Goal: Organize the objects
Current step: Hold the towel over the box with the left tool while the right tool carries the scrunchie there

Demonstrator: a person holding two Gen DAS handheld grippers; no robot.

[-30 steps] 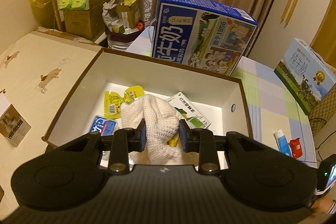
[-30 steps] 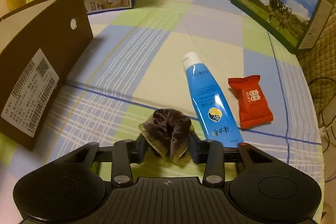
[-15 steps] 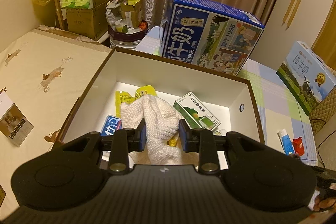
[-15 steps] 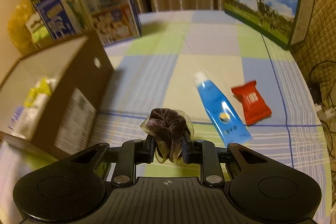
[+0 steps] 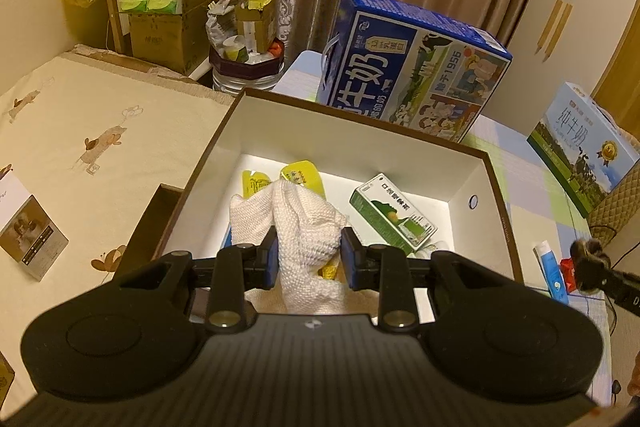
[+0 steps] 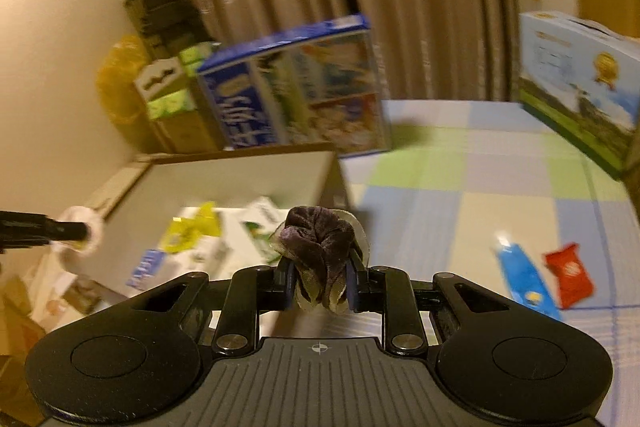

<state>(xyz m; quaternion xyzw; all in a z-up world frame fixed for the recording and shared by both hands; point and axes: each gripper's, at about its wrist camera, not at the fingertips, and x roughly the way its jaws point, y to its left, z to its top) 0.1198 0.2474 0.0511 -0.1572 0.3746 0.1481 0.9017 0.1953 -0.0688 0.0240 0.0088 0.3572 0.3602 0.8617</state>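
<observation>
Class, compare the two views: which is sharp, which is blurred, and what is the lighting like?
Left wrist view: sharp, with the cloth in the left claw crisp; warm yellowish light, fisheye bending. Right wrist view: background smeared, milk carton unreadable, while the scrunchie in the right claw stays fairly clear.

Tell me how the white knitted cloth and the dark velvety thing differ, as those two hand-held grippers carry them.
The white knitted cloth is pale, coarse-knit and long, draping below the left hand-held gripper. The dark scrunchie is purple-brown, velvety and bunched into a small wad in the right hand-held gripper. The cloth hangs over the open box; the scrunchie is near the box's edge. Both are soft fabric, each pinched between closed fingers.
</observation>
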